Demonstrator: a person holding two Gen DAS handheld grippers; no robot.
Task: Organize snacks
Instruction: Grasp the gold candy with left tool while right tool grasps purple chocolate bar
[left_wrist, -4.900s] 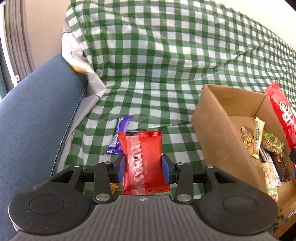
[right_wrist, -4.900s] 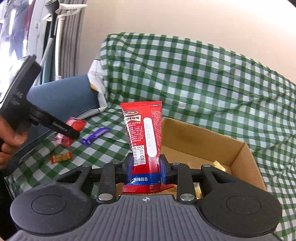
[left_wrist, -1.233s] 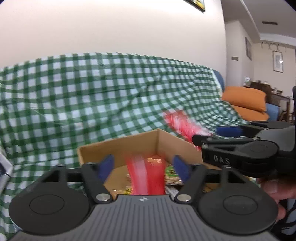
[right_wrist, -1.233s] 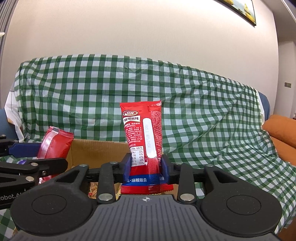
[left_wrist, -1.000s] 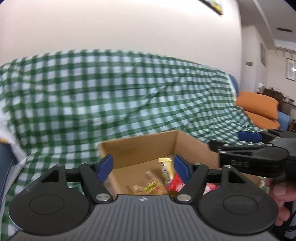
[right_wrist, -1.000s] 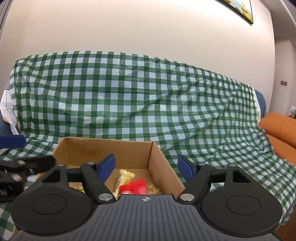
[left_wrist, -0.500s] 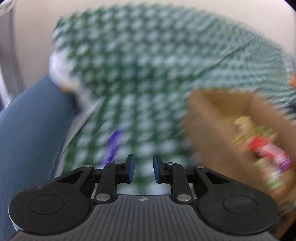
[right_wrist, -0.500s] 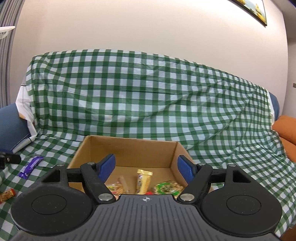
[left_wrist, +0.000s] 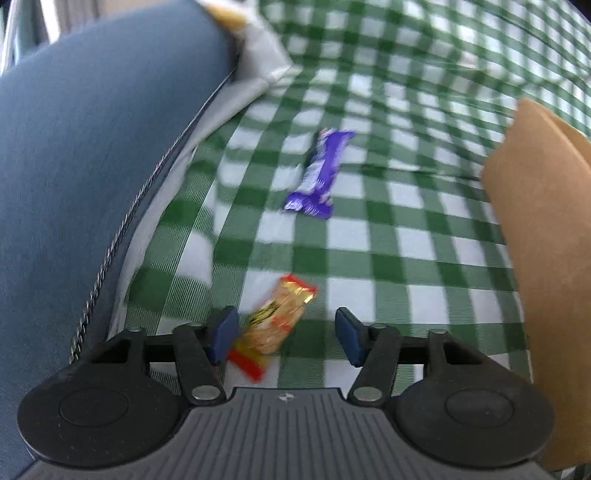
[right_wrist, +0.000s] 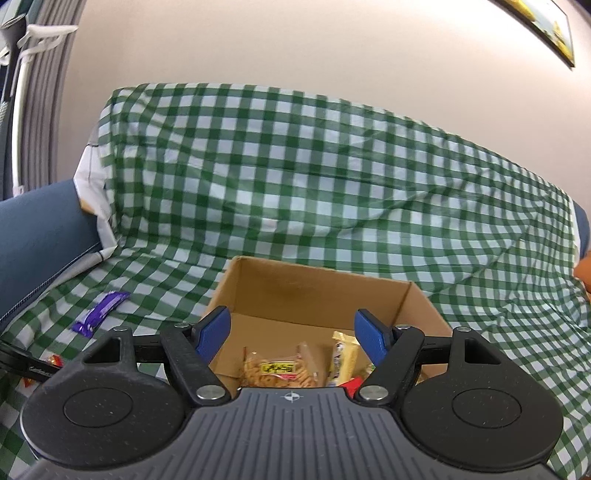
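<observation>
My left gripper is open, low over the green checked cloth. A gold and red snack bar lies between its fingers, close to the left pad. A purple snack bar lies further ahead. The cardboard box stands at the right. My right gripper is open and empty above the near side of the box, which holds several snack packets. The purple bar also shows in the right wrist view, left of the box.
A blue sofa arm rises at the left, with a zip seam along it. The checked cloth drapes over the sofa back. A beige wall is behind. An orange cushion edge shows at the far right.
Both grippers let go of their red packets over the box. My left gripper then swung left and down to the cloth, shut briefly, and now stands open around the gold and red bar.
</observation>
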